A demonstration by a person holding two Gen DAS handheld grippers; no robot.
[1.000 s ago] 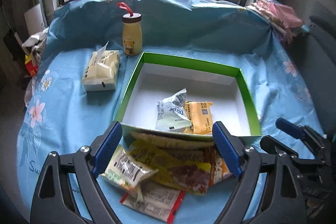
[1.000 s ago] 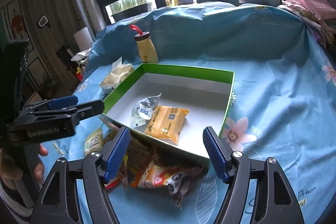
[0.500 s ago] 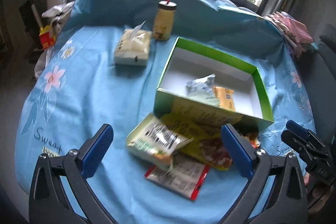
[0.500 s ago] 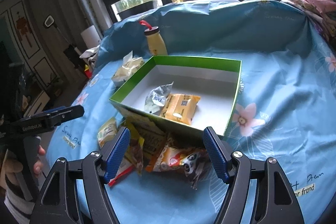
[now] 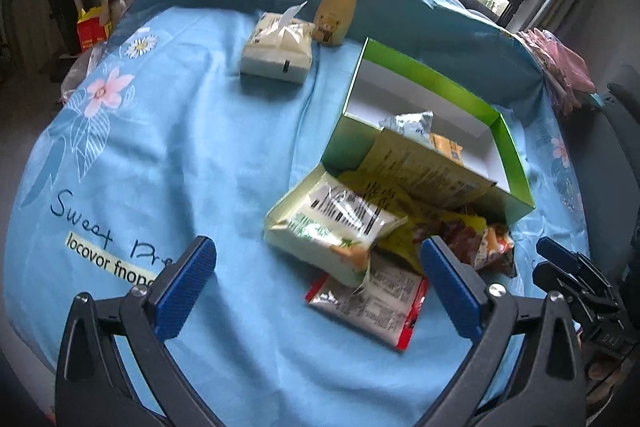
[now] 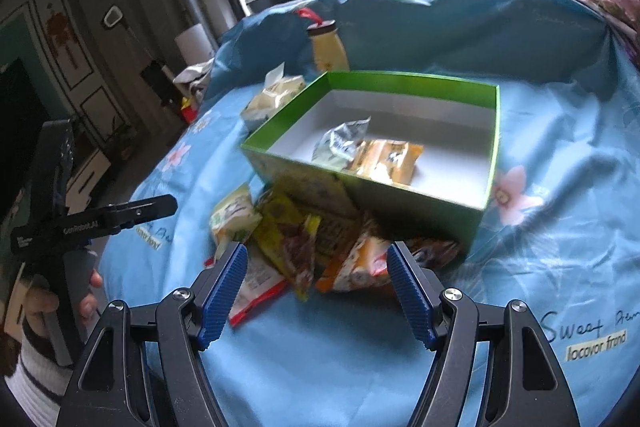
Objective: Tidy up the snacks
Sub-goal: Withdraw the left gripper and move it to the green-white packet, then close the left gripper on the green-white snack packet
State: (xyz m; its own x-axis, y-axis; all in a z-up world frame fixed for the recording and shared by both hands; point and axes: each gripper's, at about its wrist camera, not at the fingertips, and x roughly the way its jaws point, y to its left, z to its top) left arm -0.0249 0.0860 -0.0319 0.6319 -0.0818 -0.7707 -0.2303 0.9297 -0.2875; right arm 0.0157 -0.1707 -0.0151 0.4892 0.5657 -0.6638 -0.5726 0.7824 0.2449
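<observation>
Left wrist view, left gripper (image 5: 318, 269): jaws wide apart, nothing between them, held above the blue cloth (image 5: 168, 147).
Left wrist view, pile (image 5: 376, 227): loose snack packets lie ahead and to the right of centre, against the near wall of the green box (image 5: 432, 83).
Left wrist view, pale packet (image 5: 332, 223): topmost and nearest; its long axis runs slantwise from upper left to lower right, its near corner just beyond the right-hand finger.
Left wrist view, red packet (image 5: 372, 303): flat under the pale one, close to that same finger.
Right wrist view, right gripper (image 6: 316, 285): jaws apart and empty, the pile straight ahead.
Right wrist view, orange packet (image 6: 360, 261): lies just beyond the gap, long axis slanted toward the box.
Right wrist view, box contents: a silver packet (image 6: 340, 143) and a yellow packet (image 6: 390, 161) already inside.
Judgement: the right gripper looks squarer to the pile; the left would need to shift right.
</observation>
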